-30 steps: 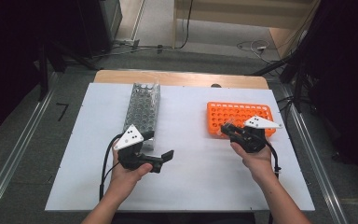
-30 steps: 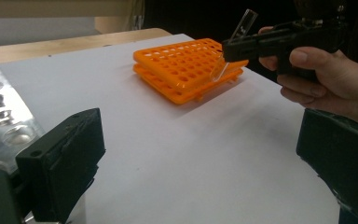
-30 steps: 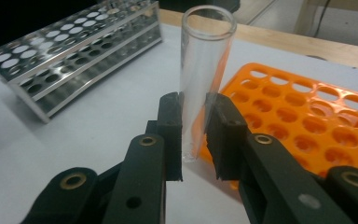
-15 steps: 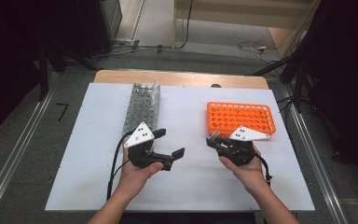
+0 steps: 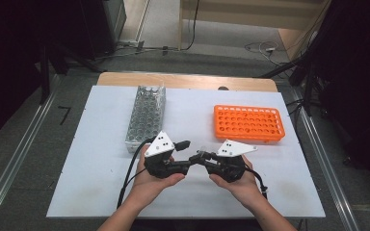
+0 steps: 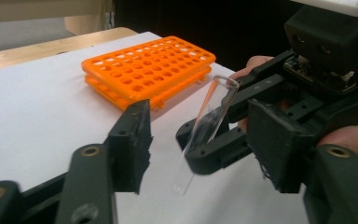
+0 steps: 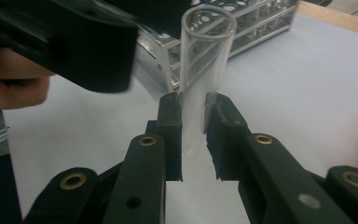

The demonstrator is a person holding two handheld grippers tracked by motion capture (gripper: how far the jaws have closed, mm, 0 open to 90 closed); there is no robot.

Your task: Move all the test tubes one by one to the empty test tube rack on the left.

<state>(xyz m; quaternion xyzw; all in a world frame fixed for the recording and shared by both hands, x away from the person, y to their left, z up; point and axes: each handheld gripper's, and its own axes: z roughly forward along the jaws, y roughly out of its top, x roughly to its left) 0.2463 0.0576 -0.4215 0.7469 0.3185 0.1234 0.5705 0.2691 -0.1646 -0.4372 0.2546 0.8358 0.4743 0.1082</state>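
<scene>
From the high view we see both grippers meet near the table's (image 5: 101,192) front edge, from the left gripper view our left gripper (image 6: 200,154) half-closed around, not yet pressing (go gently), the glass tube (image 6: 205,126), and from the right gripper view our right gripper (image 7: 193,135) clamping it, so squeeze squarely before releasing.

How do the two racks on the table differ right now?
The metal rack is silvery wire, taller and narrow, standing lengthwise away from the person at the left. The orange rack is plastic, lower and wider, lying crosswise at the right. Both sit on the white table, apart from the grippers.
</scene>
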